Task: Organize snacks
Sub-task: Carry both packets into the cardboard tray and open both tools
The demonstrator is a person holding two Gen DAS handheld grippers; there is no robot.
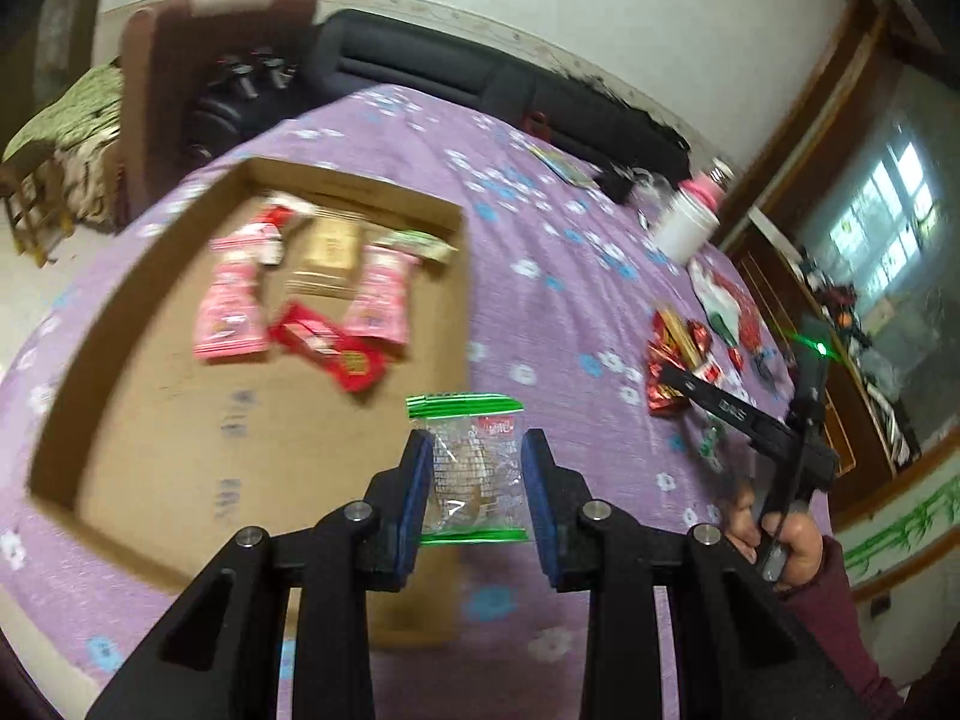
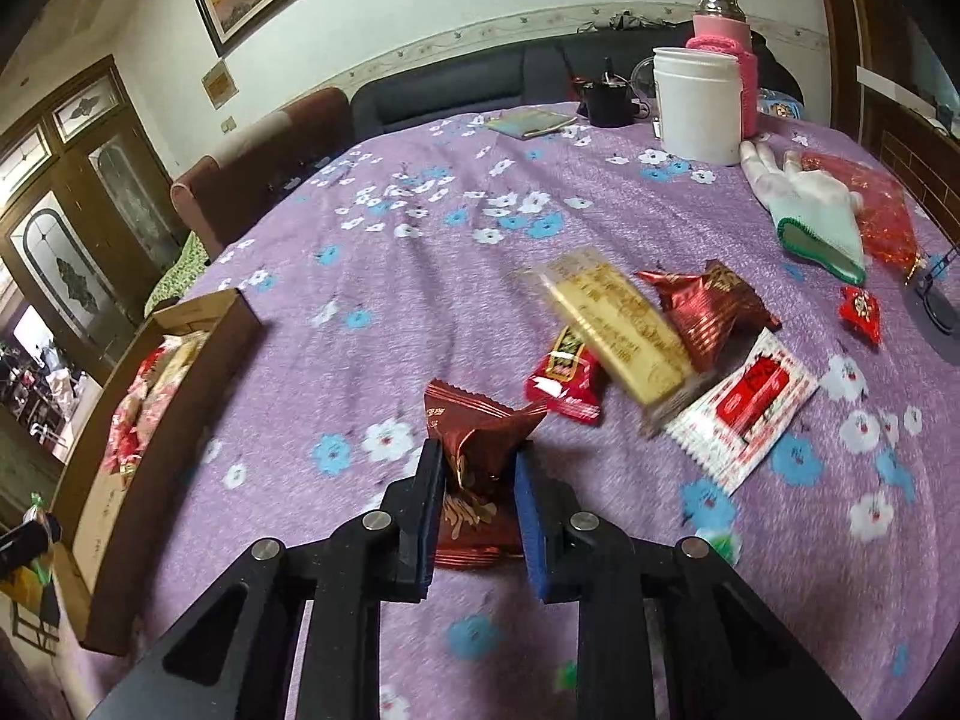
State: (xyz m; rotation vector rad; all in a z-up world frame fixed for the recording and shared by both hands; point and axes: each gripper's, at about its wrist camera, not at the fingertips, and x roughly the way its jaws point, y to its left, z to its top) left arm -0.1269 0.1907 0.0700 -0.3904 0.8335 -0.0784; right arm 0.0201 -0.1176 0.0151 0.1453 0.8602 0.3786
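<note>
On the counter (image 2: 420, 192), which has a purple flowery cloth, sits a flat cardboard box (image 1: 150, 276). It already has snacks lying in it: two pink packets (image 1: 231, 312), a red packet (image 1: 327, 348) and a tan one. My guess is that the box is where all the snacks should go, so the ones inside are sorted and the loose ones are not.

Loose snacks lie in a little heap well apart from the box, on the right side. I can see a long yellow bar (image 2: 618, 324), a small red packet (image 2: 564, 378), a white and red packet (image 2: 744, 414) and a dark red foil pouch (image 2: 714, 306). They touch and overlap each other. A white glove (image 2: 804, 204) and a white tub (image 2: 696, 102) sit farther back.

The left tool (image 1: 477, 480) has its two blue pads partly closed with a clear bag with green edges (image 1: 471, 468) between them. The pads seem to pinch the bag's sides. It hangs over the near right corner of the box, so I think it is about to be put in.

The right tool (image 2: 477, 492) is closed narrow on a dark red foil snack (image 2: 474, 462). The pads squeeze its crinkly middle. It is low, close to the cloth, and I cannot tell if the snack is lifted yet. I think it goes to the box next.
</note>
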